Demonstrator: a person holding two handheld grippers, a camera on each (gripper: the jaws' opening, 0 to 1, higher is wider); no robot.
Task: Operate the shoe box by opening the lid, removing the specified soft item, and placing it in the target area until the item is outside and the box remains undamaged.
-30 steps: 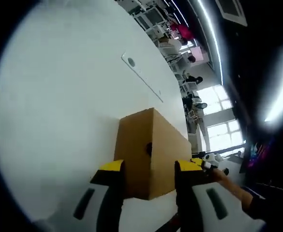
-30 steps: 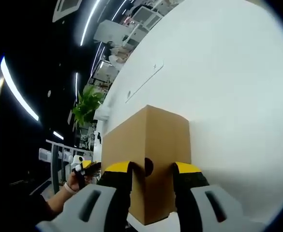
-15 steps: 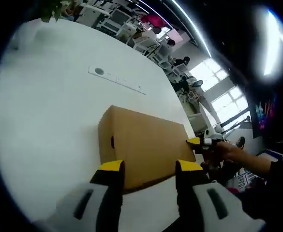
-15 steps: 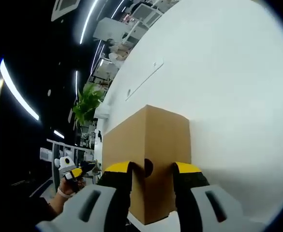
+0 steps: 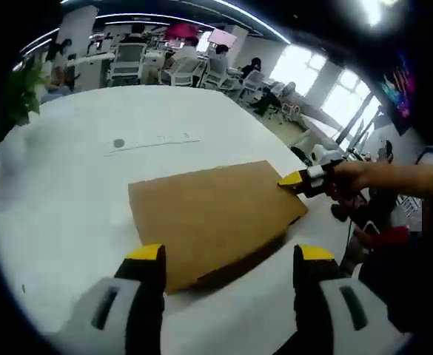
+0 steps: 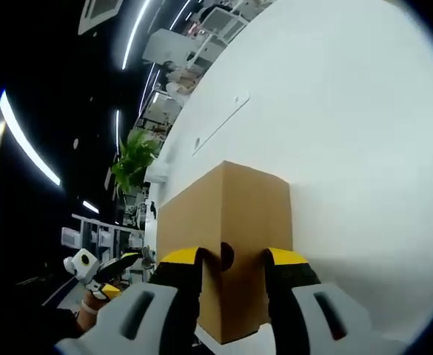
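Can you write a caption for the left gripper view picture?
Closed cardboard shoe box on a white table, right claw at its far end.

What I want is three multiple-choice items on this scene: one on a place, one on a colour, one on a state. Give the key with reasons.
1. Where does the brown cardboard shoe box rest?
A. on the white table
B. on a chair seat
C. on the floor

2. What colour are the tips of the left tongs?
A. red
B. yellow
C. blue

3. How is the box's lid?
A. lying beside the box
B. propped upright
C. closed flat on the box

Key:
1 A, white tabletop surrounds the box.
2 B, both grey jaws end in yellow caps.
3 C, the top is one flat, unbroken brown surface.
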